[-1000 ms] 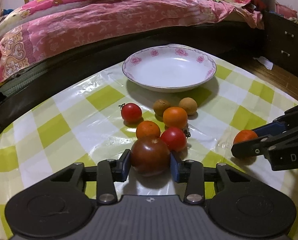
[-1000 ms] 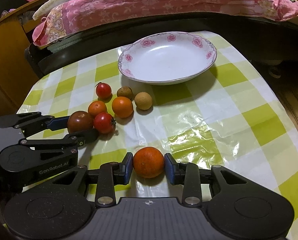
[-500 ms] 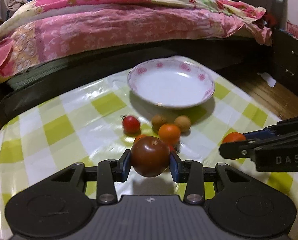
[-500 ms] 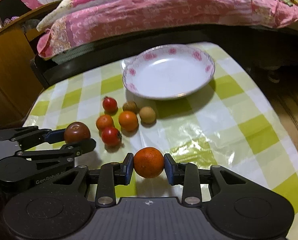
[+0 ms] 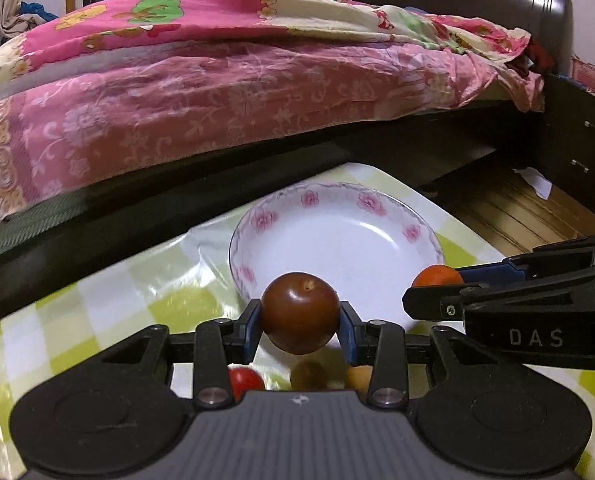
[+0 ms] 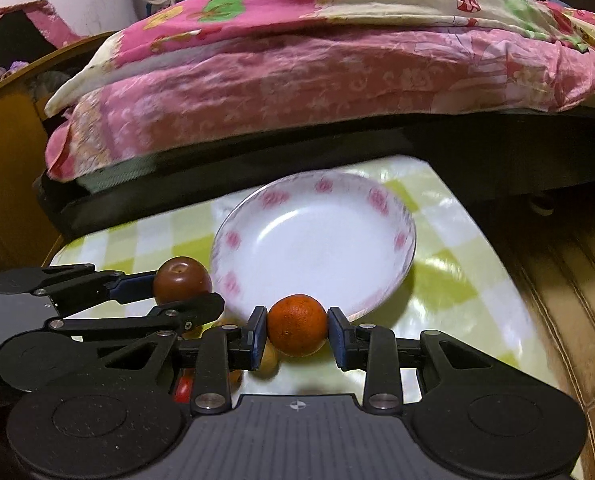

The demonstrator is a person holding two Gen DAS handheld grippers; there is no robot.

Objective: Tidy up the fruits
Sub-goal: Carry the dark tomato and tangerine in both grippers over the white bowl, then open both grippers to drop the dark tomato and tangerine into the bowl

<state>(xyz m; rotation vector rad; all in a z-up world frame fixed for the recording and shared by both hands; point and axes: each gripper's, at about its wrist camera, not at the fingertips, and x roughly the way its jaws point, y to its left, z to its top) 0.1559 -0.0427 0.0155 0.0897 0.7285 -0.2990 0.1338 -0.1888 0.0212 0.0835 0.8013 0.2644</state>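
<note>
My left gripper (image 5: 300,330) is shut on a dark brown-red tomato (image 5: 300,312) and holds it in the air at the near rim of the white floral plate (image 5: 337,248). My right gripper (image 6: 296,334) is shut on an orange (image 6: 296,325), also raised at the plate's (image 6: 317,248) near rim. Each gripper shows in the other's view: the left with its tomato (image 6: 182,285), the right with its orange (image 5: 437,277). Below the grippers, a red tomato (image 5: 246,380) and two small brown fruits (image 5: 308,376) lie on the table, partly hidden.
The table has a green and white checked cloth (image 5: 97,312). A bed with a pink quilt (image 5: 217,80) stands right behind the table. A dark dresser (image 5: 577,140) and wooden floor (image 5: 517,216) are at the right.
Both grippers rose and moved forward with their fruit toward the plate. The loose fruits on the table dropped below the fingers in view.
</note>
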